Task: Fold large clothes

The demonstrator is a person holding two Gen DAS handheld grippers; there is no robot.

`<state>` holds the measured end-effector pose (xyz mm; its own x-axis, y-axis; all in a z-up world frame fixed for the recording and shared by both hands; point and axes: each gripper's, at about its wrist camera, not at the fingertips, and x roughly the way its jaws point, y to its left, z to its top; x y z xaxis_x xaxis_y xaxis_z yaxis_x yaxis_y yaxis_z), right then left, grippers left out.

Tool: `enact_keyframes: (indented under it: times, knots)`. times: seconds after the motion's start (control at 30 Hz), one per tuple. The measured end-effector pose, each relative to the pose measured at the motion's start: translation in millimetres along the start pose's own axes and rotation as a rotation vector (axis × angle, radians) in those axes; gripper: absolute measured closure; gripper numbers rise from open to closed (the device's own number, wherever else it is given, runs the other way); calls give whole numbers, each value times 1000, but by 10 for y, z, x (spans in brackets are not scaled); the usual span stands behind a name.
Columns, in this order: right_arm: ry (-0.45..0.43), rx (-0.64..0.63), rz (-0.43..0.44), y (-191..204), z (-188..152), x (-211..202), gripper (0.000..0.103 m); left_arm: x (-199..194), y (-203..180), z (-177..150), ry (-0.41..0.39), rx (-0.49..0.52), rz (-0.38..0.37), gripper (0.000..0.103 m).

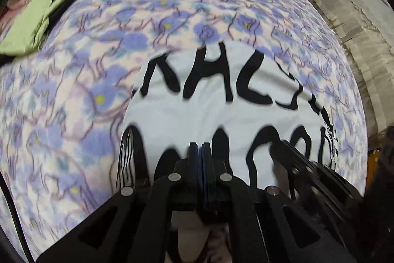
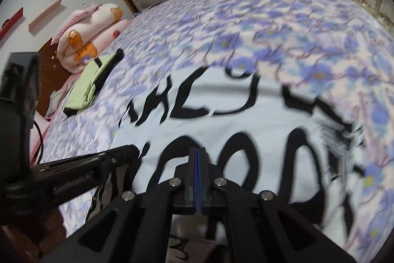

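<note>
White shirt (image 1: pixel 221 110) lies on bed (image 1: pixel 73 115), directly ahead-below both grippers; left gripper (image 1: pixel 203 147) and right gripper (image 2: pixel 197 152) side by side at near edge, jaws together, grip on cloth unclear.

Surface: bed (image 1: pixel 172 4) under a blue-flowered cover | On it: white T-shirt (image 1: pixel 209 110) with black lettering lay near the front edge | folded green garment (image 1: pixel 37 21) lay well apart | pink bear-print pillows (image 2: pixel 83 41) sat at the head.

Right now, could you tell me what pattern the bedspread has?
The bedspread has blue-purple flowers with yellow centres on a pale ground, clearest in the left wrist view.
</note>
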<state>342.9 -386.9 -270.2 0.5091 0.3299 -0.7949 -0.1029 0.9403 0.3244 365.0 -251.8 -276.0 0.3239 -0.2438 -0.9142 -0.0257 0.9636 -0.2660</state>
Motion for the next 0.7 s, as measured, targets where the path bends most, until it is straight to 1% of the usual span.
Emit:
enact_keyframes:
  times: [0.1, 0.17, 0.27, 0.37, 0.47, 0.57, 0.63, 0.7]
  knots:
    - [-3, -13, -10, -29, -35, 22, 103, -42, 46, -137, 20, -1, -12, 102]
    - [12, -23, -40, -81, -50, 43, 103, -91, 82, -251, 25, -7, -18, 102]
    - [22, -12, -45, -202, -59, 28, 103, -125, 152, -310, 37, -31, -38, 102]
    - [22, 5, -69, -287, -94, -36, 103, -142, 203, -313, 50, -56, -53, 102]
    - [35, 28, -98, -358, -118, -88, 103, -163, 164, -328, 51, -17, -31, 102]
    - [40, 40, -125, -395, -135, -137, 103, -210, 125, -373, 39, 40, 9, 102]
    - [40, 48, -140, -423, -158, -175, 103, -233, 149, -431, 33, 45, 23, 102]
    - [42, 55, -166, -446, -200, -228, 103, -252, 204, -490, 28, 35, 14, 102]
